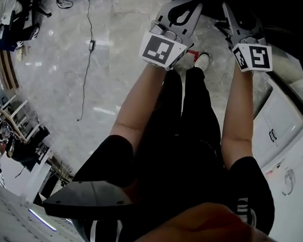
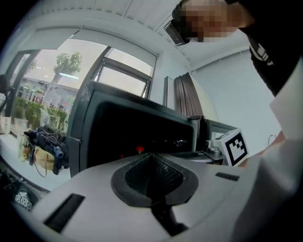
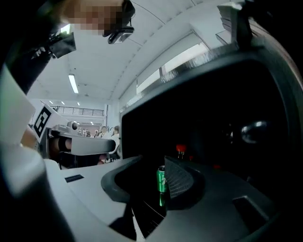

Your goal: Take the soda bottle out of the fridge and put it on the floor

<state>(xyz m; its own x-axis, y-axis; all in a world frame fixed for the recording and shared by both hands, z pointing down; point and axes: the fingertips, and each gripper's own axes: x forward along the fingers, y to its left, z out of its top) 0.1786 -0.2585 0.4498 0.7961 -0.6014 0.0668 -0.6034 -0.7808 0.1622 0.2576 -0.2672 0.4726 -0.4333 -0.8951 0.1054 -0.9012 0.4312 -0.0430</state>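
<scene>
Grey marble floor [image 1: 123,69] bears a thin cable [image 1: 92,44], probably.

Left tongs [image 2: 150,163] closed; right tongs [image 3: 160,177] slightly parted.

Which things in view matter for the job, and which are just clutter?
Job: green soda bottle, dark fridge, floor.
Lying about: power cable, white cabinet.
</scene>
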